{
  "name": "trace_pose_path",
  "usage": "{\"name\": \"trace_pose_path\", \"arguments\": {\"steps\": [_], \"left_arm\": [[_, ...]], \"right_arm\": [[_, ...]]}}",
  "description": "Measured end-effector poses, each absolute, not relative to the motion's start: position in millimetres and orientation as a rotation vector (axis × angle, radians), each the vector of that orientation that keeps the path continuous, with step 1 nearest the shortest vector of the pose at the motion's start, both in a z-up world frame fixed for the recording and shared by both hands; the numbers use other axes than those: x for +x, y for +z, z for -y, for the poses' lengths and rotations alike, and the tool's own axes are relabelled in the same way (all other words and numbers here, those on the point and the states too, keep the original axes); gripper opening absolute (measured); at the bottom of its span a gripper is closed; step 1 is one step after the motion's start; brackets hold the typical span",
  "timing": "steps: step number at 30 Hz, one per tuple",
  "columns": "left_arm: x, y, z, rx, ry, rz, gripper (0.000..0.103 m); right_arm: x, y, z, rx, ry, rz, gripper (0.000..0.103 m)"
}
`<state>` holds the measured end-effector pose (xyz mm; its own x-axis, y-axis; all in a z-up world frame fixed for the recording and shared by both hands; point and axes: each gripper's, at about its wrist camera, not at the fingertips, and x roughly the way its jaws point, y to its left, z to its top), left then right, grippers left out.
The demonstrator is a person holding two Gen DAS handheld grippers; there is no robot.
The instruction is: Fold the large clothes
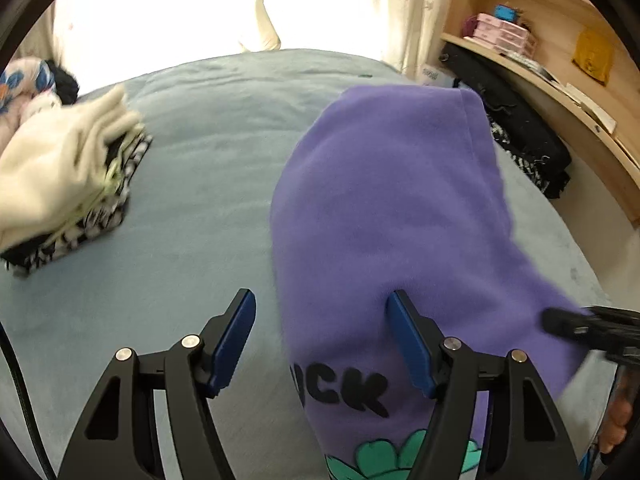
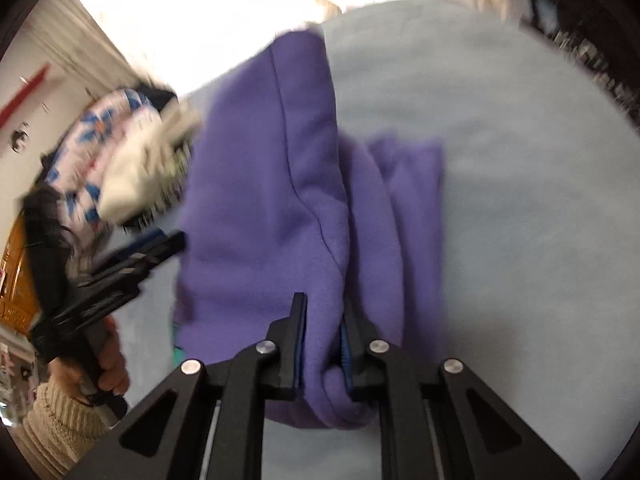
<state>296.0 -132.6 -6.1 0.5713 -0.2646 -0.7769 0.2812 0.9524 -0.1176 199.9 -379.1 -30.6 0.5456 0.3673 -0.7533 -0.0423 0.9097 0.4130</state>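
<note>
A purple fleece sweatshirt with black letters and a green print lies partly folded on the light blue bed. My left gripper is open at its near left edge, one finger over the bed and the other over the cloth. My right gripper is shut on a bunched fold of the sweatshirt. The right gripper also shows in the left wrist view at the garment's right edge. The left gripper shows in the right wrist view to the left.
A stack of folded clothes, cream on top of black-and-white, sits on the bed's left. A flowered bundle lies behind it. Wooden shelves and dark clothes are on the right. Curtains hang behind the bed.
</note>
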Motion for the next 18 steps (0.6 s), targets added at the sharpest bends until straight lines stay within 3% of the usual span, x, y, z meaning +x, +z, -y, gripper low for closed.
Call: {"name": "trace_pose_path", "arguments": {"steps": [3,7,13,16,18], "left_arm": [[298.9,-8.9,149.7,0.024,-0.383,-0.925,0.067],[306.6,-29.7,179.5,0.084,-0.419,-0.998,0.067],[302.7,-25.5,179.9,0.084,-0.396,-0.982,0.068],[299.4,-21.7,177.1,0.103,-0.424,-0.987,0.068],[299.5,-19.8,175.5,0.126,-0.447,-0.993,0.068]], "right_arm": [[184.0,-49.0,395.9,0.378,0.166,-0.972,0.013],[189.9,-123.0,402.6,0.423,0.115,-1.122,0.013],[188.5,-97.3,387.7,0.294,0.111,-1.107,0.019],[189.8,-75.3,388.9,0.288,0.123,-1.081,0.031],[192.1,-54.4,394.3,0.300,0.137,-1.021,0.046]]}}
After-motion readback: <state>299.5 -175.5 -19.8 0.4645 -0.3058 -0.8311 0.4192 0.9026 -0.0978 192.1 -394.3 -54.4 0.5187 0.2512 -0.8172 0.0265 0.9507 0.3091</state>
